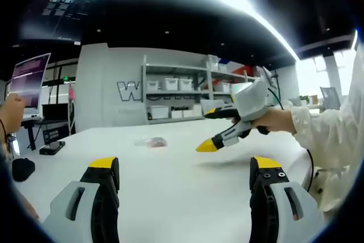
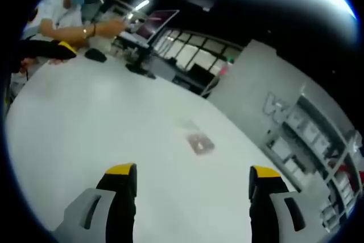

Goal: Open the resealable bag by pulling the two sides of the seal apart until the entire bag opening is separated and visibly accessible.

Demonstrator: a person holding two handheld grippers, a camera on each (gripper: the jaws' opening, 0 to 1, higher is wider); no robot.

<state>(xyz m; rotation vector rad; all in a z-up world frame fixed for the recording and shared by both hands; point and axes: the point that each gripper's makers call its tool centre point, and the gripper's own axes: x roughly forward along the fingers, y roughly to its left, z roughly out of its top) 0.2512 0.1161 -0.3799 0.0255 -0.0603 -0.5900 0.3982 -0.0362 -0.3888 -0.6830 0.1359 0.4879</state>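
A small clear resealable bag with something pinkish inside lies flat on the white table, far ahead of my left gripper, which is open with nothing between its yellow-tipped jaws. The right gripper, held by a hand in a white sleeve, hovers above the table to the right of the bag and points toward it. In the right gripper view the bag lies on the table ahead of my right gripper, whose jaws stand open and empty.
A person sits at the table's far side, a hand at the left edge. Dark small objects and a black mouse-like item rest near the left edge. Shelving with white bins lines the back wall.
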